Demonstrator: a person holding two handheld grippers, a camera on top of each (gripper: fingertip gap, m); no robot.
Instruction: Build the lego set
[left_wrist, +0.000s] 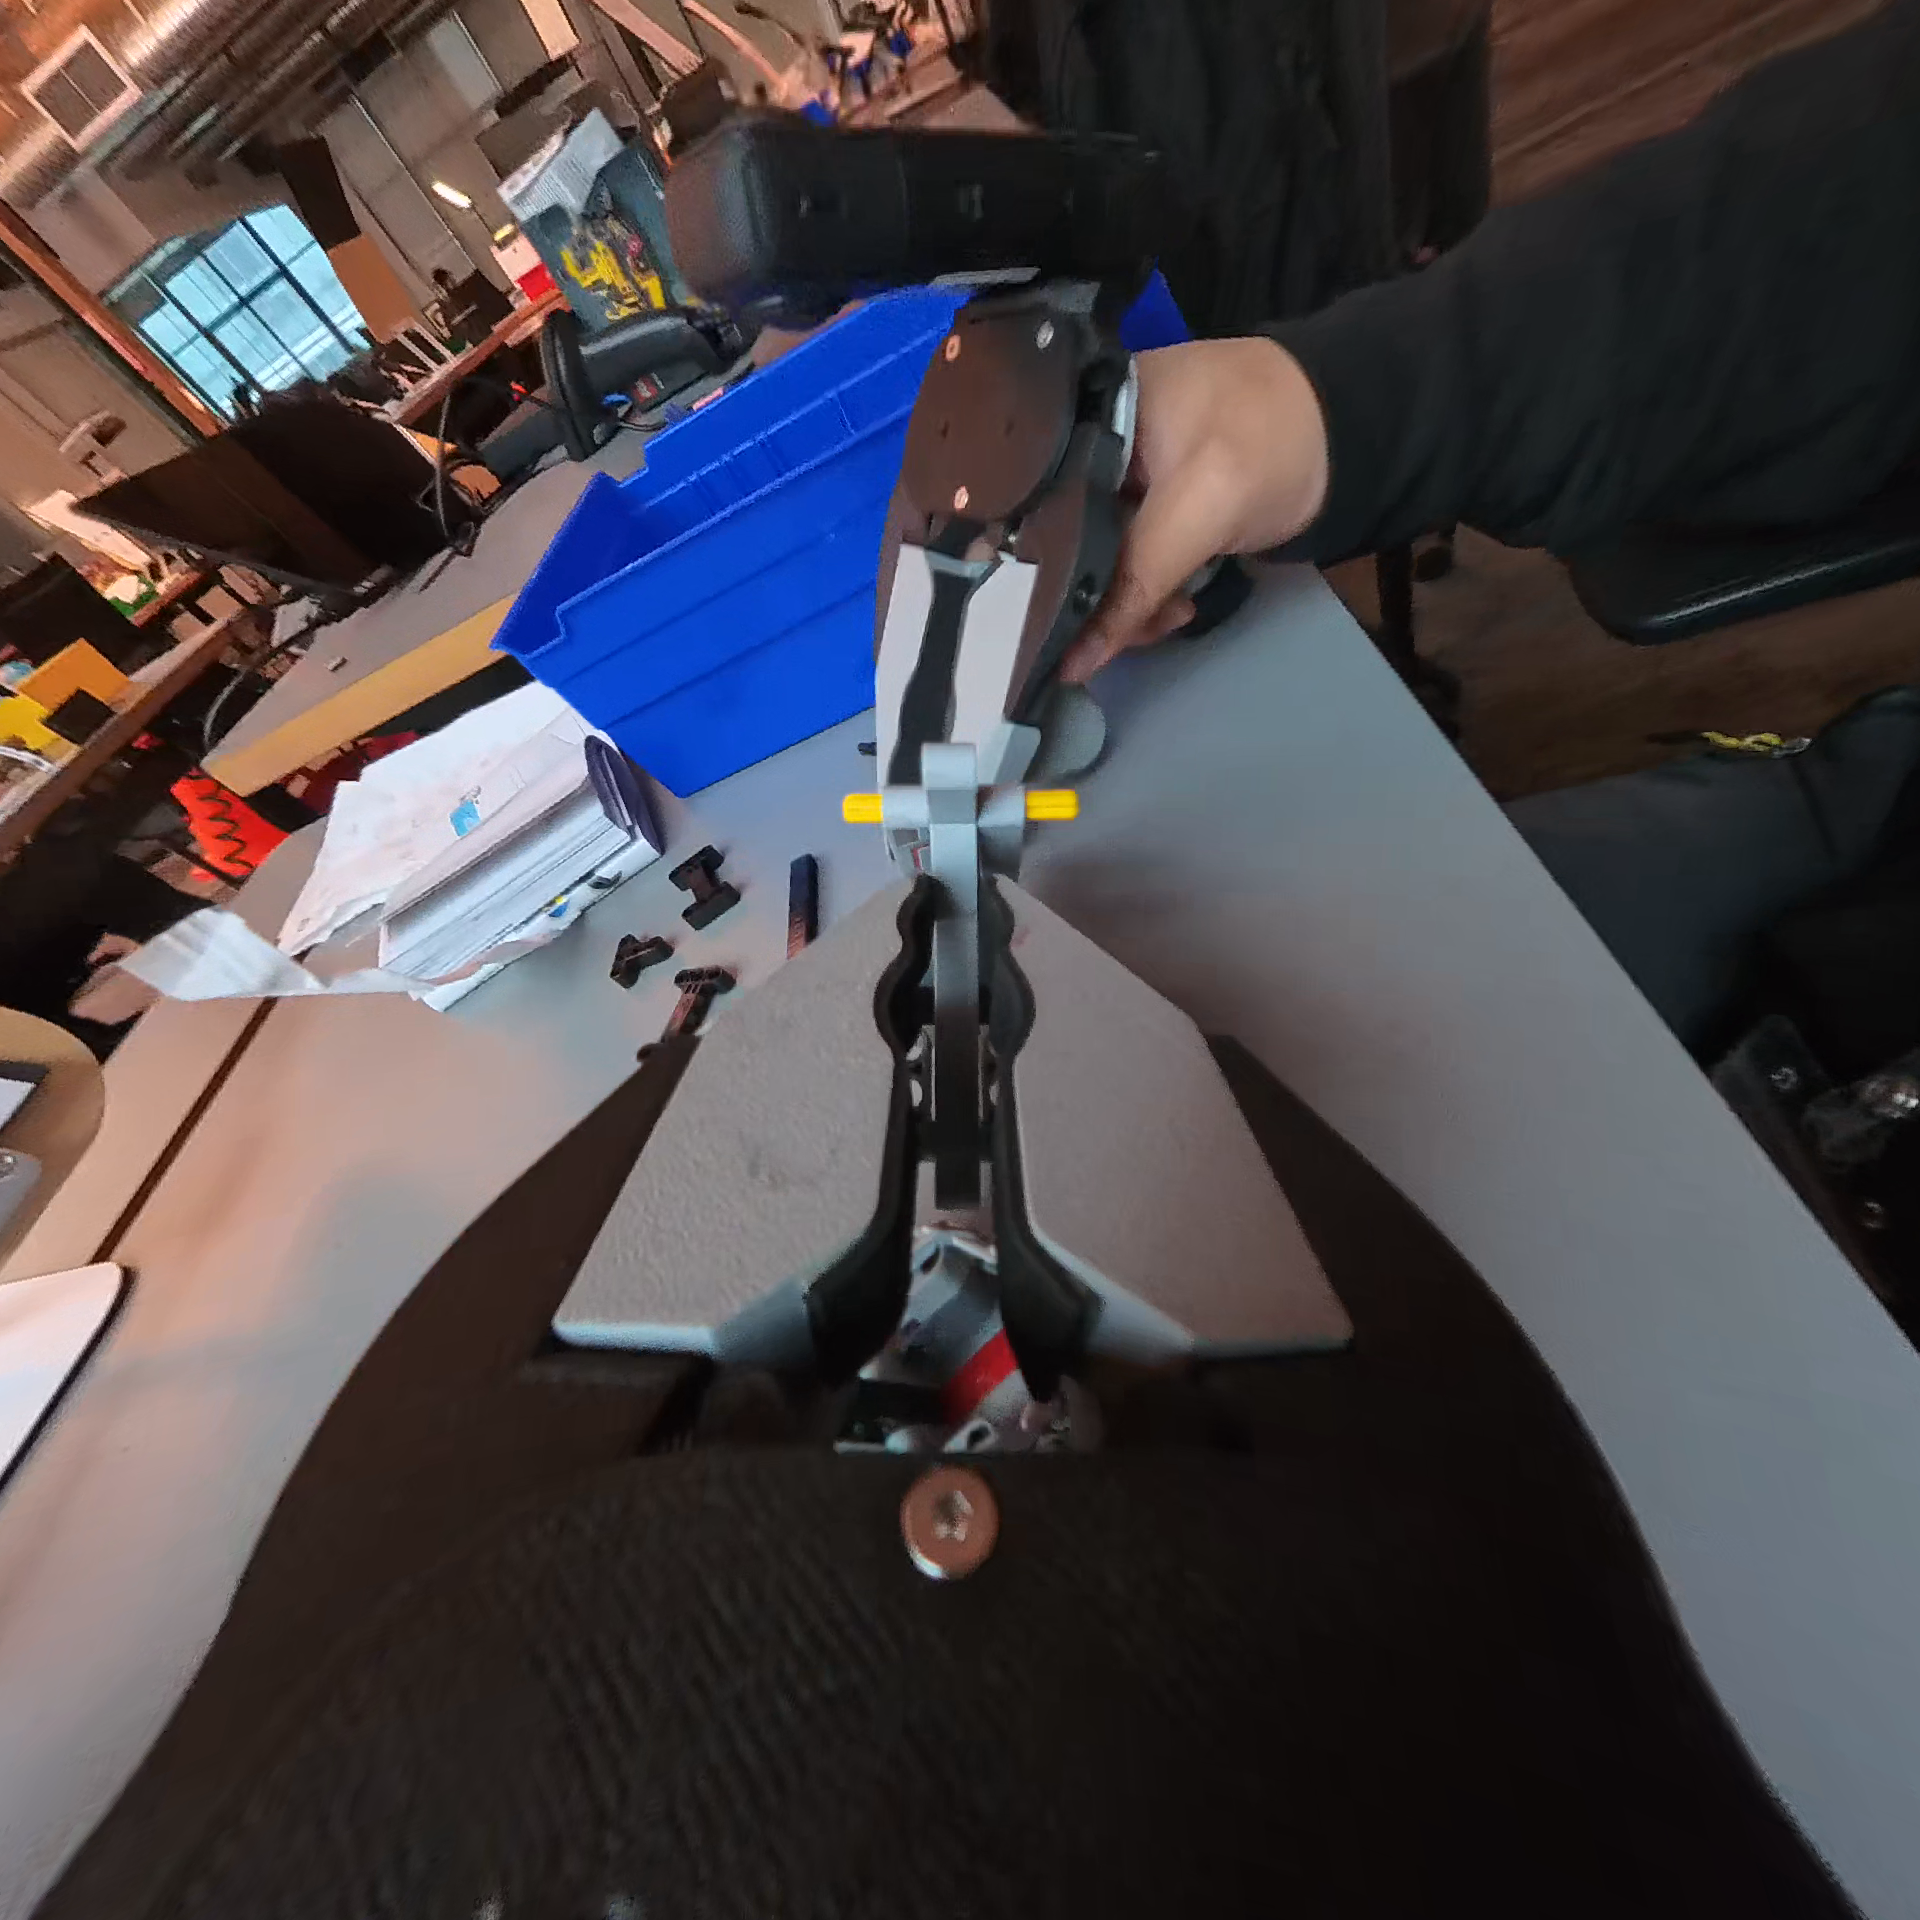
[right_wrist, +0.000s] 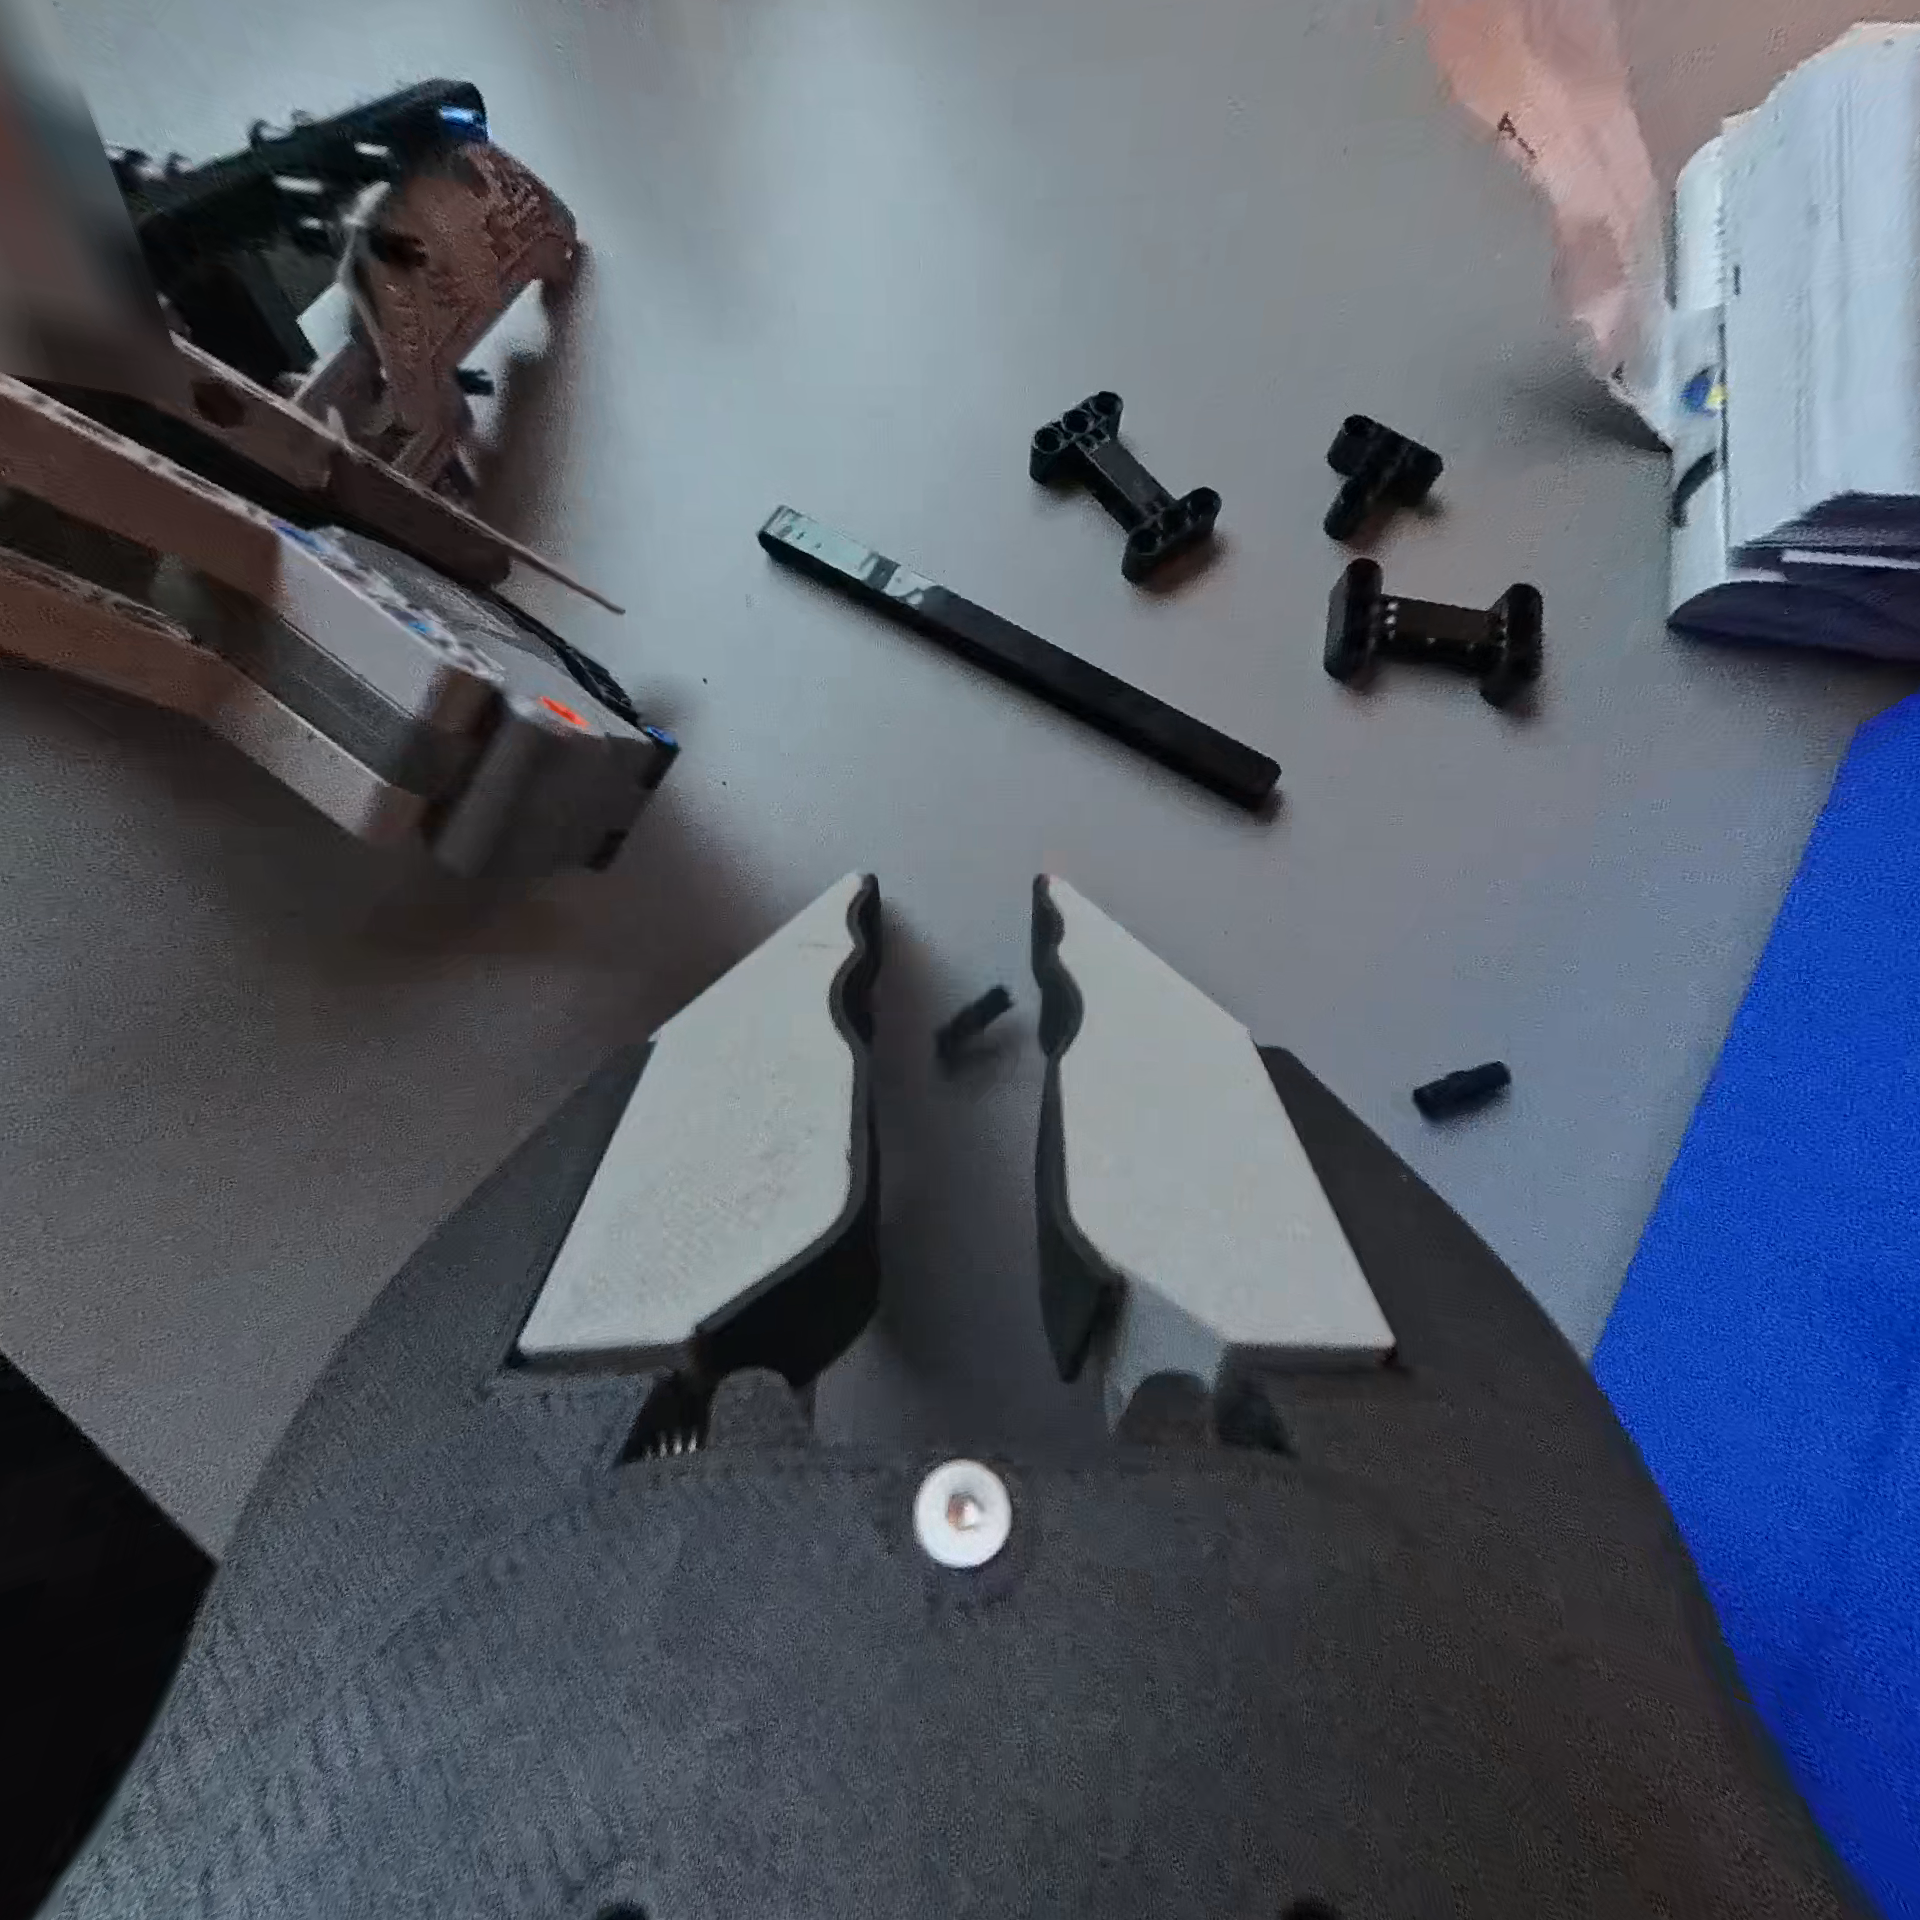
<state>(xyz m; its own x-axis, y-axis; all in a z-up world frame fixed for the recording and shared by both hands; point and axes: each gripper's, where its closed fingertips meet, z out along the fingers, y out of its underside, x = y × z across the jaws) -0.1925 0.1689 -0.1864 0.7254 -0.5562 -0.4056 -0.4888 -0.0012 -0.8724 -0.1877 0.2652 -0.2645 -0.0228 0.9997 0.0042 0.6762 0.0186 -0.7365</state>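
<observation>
On the grey table (right_wrist: 1039, 208), loose black lego parts lie scattered: a long black beam (right_wrist: 1023, 655), two H-shaped connectors (right_wrist: 1127, 483) and (right_wrist: 1434, 629), a small angled piece (right_wrist: 1377, 473) and two short pins (right_wrist: 975, 1016), (right_wrist: 1460, 1091). The right gripper (right_wrist: 956, 997) hangs above them with its fingers apart and nothing between them; one pin shows in the gap, blurred, and whether it touches either finger cannot be told. The left gripper (left_wrist: 951, 935) has its fingers pressed together on a grey lego assembly (left_wrist: 951, 821) with a yellow axle (left_wrist: 961, 805) through its far end; most of that build is hidden between the fingers. Only the left wrist view shows the person's hand (left_wrist: 1195, 488) holding the right gripper, the whole blue bin (left_wrist: 748, 582) and the stack of booklets (left_wrist: 509, 842); in the right wrist view the bin is cut off at the edge and the left gripper is blurred.
</observation>
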